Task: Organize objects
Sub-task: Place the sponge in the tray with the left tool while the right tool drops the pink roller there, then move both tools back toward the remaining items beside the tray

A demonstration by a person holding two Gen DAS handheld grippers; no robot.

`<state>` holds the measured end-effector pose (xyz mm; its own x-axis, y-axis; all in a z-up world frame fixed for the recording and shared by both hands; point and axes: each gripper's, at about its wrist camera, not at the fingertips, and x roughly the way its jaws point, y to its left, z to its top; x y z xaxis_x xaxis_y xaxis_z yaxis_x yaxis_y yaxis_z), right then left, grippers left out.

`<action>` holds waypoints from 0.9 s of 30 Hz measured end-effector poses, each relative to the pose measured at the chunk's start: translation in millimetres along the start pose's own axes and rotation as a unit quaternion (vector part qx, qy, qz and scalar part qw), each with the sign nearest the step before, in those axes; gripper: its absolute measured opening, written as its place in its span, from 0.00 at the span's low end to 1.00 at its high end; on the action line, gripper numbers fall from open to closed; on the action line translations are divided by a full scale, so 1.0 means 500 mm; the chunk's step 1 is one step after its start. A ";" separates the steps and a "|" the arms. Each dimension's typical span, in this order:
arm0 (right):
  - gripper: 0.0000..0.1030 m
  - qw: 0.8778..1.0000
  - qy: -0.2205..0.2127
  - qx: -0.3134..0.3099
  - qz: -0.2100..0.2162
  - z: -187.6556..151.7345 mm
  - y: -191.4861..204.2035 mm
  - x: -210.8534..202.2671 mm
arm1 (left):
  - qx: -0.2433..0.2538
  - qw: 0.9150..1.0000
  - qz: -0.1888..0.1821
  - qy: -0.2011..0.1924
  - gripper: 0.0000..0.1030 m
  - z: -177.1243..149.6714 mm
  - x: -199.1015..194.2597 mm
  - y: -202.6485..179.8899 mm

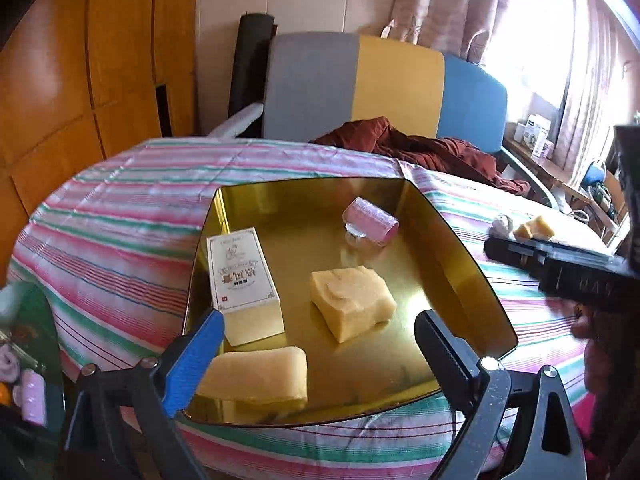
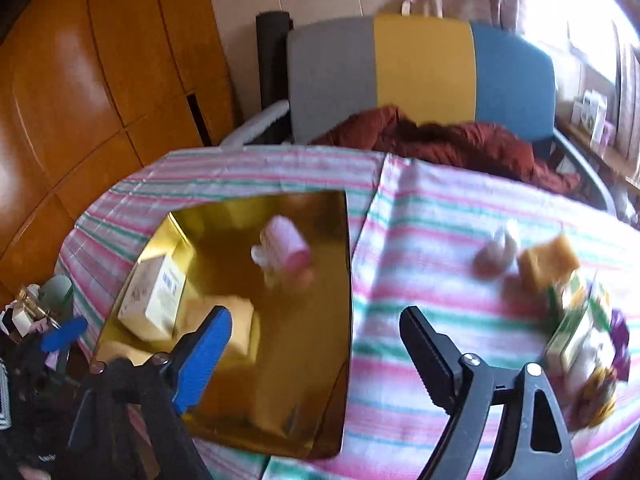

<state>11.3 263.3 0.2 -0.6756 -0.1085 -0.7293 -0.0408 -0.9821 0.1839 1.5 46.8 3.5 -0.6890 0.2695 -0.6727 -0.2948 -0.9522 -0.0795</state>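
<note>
A gold tray (image 1: 380, 380) lies on the striped tablecloth (image 1: 112, 248). In it are a white printed box (image 1: 240, 276), a pink hair roller (image 1: 370, 222) and two yellow sponge blocks (image 1: 352, 302) (image 1: 260, 376). My left gripper (image 1: 320, 322) hangs open over the tray's near edge, and the nearer sponge lies loose by its blue finger (image 1: 196, 360). My right gripper (image 2: 316, 320) is open and empty above the tray's right rim (image 2: 348, 280). To its right on the cloth are another yellow sponge (image 2: 550, 260), a small pale object (image 2: 496, 252) and a green-yellow carton (image 2: 576, 328), all blurred.
A chair (image 1: 360, 88) with a grey, yellow and blue back stands behind the table, with a dark red garment (image 1: 420, 148) draped on it. A green container (image 1: 28, 360) with small items sits off the table's left edge. A cluttered shelf (image 1: 536, 140) runs along the window.
</note>
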 end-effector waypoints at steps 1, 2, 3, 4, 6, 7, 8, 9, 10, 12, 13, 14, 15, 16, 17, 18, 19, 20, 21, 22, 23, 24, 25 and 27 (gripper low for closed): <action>0.85 1.000 0.004 0.010 0.011 -0.006 -0.006 0.000 | 0.003 1.000 0.001 -0.002 0.94 0.000 -0.002 -0.003; 0.85 1.000 0.006 0.021 0.019 -0.012 -0.015 -0.002 | 0.005 1.000 0.002 -0.003 0.94 -0.002 -0.003 -0.006; 0.85 0.999 0.005 0.029 0.022 -0.016 -0.024 -0.005 | 0.009 1.000 0.001 -0.004 0.94 -0.002 -0.004 -0.009; 0.85 0.999 0.004 0.035 0.024 -0.021 -0.033 -0.009 | 0.013 1.000 -0.001 -0.005 0.94 -0.003 -0.006 -0.012; 0.85 0.999 0.004 0.040 0.020 -0.028 -0.045 -0.011 | 0.015 1.000 -0.003 -0.005 0.95 -0.002 -0.007 -0.016; 0.85 0.999 0.009 0.042 0.017 -0.032 -0.049 -0.011 | 0.015 1.000 -0.006 -0.005 0.95 -0.002 -0.007 -0.017; 0.85 0.999 0.017 0.043 0.017 -0.041 -0.053 -0.011 | 0.015 1.000 -0.006 -0.003 0.95 -0.003 -0.008 -0.018; 0.83 0.999 0.028 0.042 0.015 -0.049 -0.060 -0.008 | 0.014 1.000 -0.007 -0.001 0.95 -0.004 -0.006 -0.018; 0.82 0.999 0.034 0.039 0.013 -0.055 -0.067 -0.007 | 0.014 1.000 -0.008 0.002 0.96 -0.006 -0.005 -0.020; 0.80 0.998 0.037 0.039 0.008 -0.075 -0.080 -0.013 | 0.011 1.000 -0.013 0.007 0.96 -0.009 -0.001 -0.021; 0.80 0.998 0.039 0.048 0.013 -0.084 -0.090 -0.012 | 0.010 1.000 -0.015 0.008 0.96 -0.010 0.000 -0.021; 0.82 0.997 0.040 0.057 0.018 -0.091 -0.101 -0.011 | 0.010 1.000 -0.017 0.011 0.96 -0.012 0.002 -0.023; 0.88 0.997 0.040 0.066 0.020 -0.098 -0.112 -0.009 | 0.010 1.000 -0.020 0.014 0.96 -0.013 0.005 -0.023; 0.91 0.996 0.041 0.073 0.015 -0.103 -0.121 -0.009 | 0.009 1.000 -0.021 0.016 0.96 -0.015 0.007 -0.024; 0.96 0.996 0.042 0.079 0.009 -0.108 -0.131 -0.008 | 0.009 1.000 -0.020 0.017 0.96 -0.016 0.008 -0.024; 0.99 0.995 0.043 0.085 0.007 -0.110 -0.138 -0.008 | 0.009 1.000 -0.020 0.018 0.96 -0.017 0.009 -0.024; 0.99 0.995 0.042 0.093 0.003 -0.113 -0.148 -0.010 | 0.010 1.000 -0.020 0.020 0.97 -0.018 0.011 -0.024; 0.99 0.994 0.039 0.098 -0.002 -0.115 -0.157 -0.012 | 0.008 1.000 -0.021 0.021 0.97 -0.018 0.012 -0.023; 1.00 0.994 0.037 0.101 -0.007 -0.117 -0.166 -0.015 | 0.006 0.999 -0.022 0.023 0.97 -0.019 0.013 -0.022; 1.00 0.994 0.035 0.106 -0.015 -0.118 -0.174 -0.018 | 0.005 0.999 -0.023 0.025 0.97 -0.020 0.015 -0.020; 1.00 0.993 0.034 0.109 -0.023 -0.118 -0.181 -0.021 | 0.004 0.999 -0.023 0.028 0.97 -0.020 0.017 -0.020; 1.00 0.993 0.033 0.111 -0.031 -0.118 -0.189 -0.024 | 0.003 0.999 -0.024 0.029 0.97 -0.021 0.018 -0.020; 1.00 0.992 0.032 0.112 -0.042 -0.118 -0.197 -0.027 | 0.002 0.999 -0.026 0.031 0.97 -0.022 0.020 -0.019; 1.00 0.990 0.029 0.118 -0.066 -0.115 -0.222 -0.039 | 0.000 0.999 -0.035 0.036 0.97 -0.022 0.022 -0.019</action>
<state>71.4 365.3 -44.0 -0.6097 0.0034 -0.7927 -0.3013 -0.9260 0.2277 4.1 57.0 -11.1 -0.6178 0.3239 -0.7165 -0.3400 -0.9317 -0.1280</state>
